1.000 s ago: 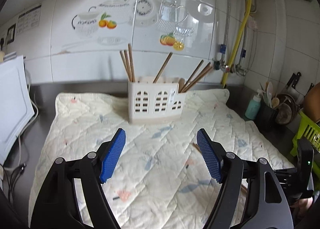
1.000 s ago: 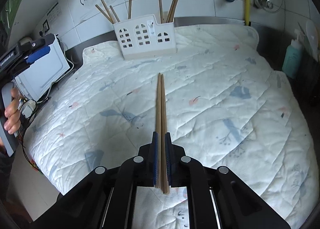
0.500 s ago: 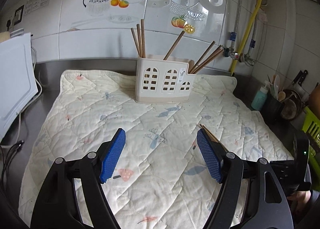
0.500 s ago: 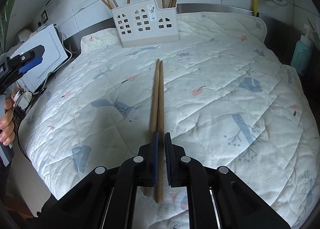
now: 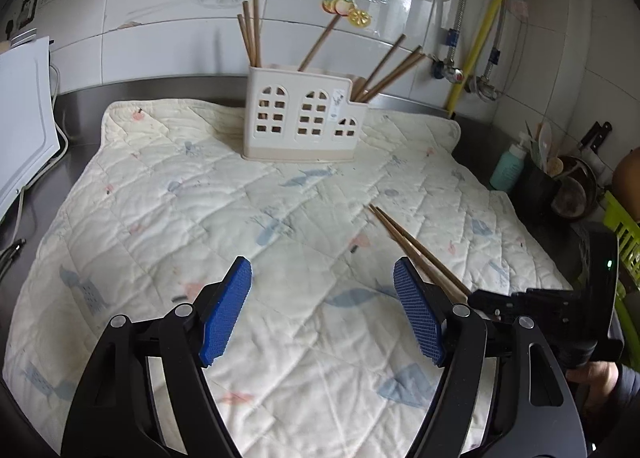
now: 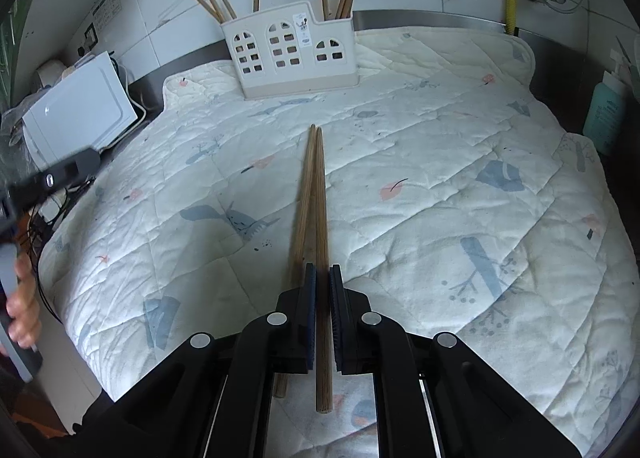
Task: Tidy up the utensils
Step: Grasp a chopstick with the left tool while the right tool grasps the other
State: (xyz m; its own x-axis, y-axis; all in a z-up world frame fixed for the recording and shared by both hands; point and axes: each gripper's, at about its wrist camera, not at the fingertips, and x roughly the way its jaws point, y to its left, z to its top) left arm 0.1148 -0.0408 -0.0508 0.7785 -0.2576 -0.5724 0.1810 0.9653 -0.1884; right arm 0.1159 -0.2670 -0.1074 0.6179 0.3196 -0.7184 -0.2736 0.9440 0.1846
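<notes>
My right gripper (image 6: 322,270) is shut on a pair of brown wooden chopsticks (image 6: 314,185) that point forward over the quilted mat (image 6: 440,161). One stick sits between the pads; the other angles under the left finger. From the left wrist view the same chopsticks (image 5: 408,238) slant in from the right. My left gripper (image 5: 320,270) hovers open above the mat, with nothing between its blue pads (image 5: 226,310). The white house-shaped utensil holder (image 5: 304,117) (image 6: 292,53) stands at the mat's far edge against the tiled wall, with several chopsticks upright in it.
A white appliance (image 5: 24,117) with cables stands off the mat's left edge. At the right are a teal bottle (image 5: 508,169), a black pot of utensils (image 5: 560,185) and a green basket (image 5: 624,230). A yellow hose (image 5: 484,33) and taps hang on the back wall.
My left gripper has sunk and drawn back, so the held chopsticks have come into its view. In the right gripper one stick has slid out to the left, under the finger.
</notes>
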